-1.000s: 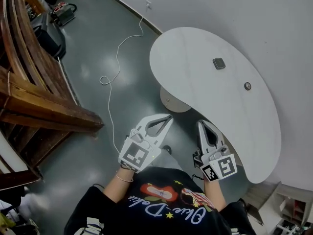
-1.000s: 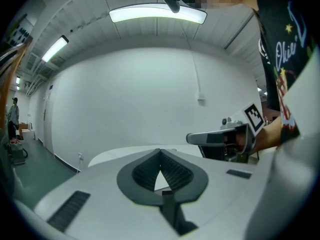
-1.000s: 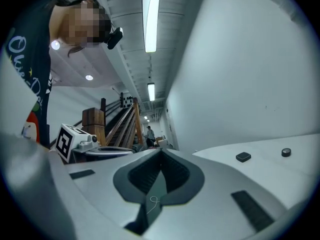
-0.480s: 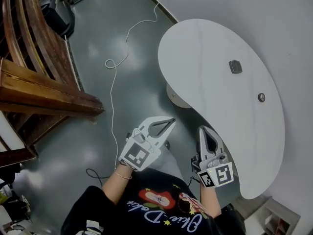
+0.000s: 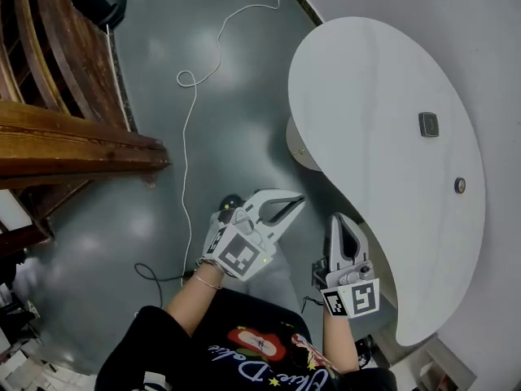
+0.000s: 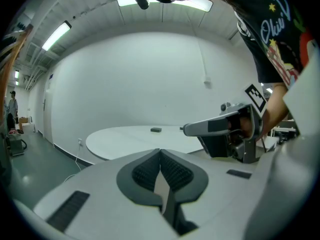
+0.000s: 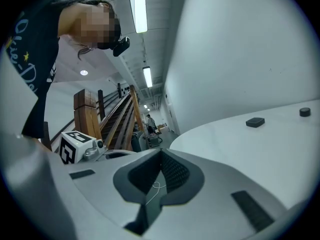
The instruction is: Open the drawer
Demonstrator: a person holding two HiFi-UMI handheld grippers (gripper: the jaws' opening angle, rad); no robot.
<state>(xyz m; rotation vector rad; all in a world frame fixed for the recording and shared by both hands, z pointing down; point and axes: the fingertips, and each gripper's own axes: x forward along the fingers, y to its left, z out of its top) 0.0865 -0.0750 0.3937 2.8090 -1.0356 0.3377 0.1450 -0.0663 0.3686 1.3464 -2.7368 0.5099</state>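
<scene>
Grey floor (image 5: pixel 163 202) spreads under a white, kidney-shaped table (image 5: pixel 383 96) that fills the head view from 12 to 4 o'clock. I cannot tell where the drawer is. Left gripper (image 5: pixel 298 199) and right gripper (image 5: pixel 337 221), both with jaws pressed together and empty, hover at 6 o'clock beside the table's edge. A white cable (image 5: pixel 186 137) trails at 11 o'clock.
</scene>
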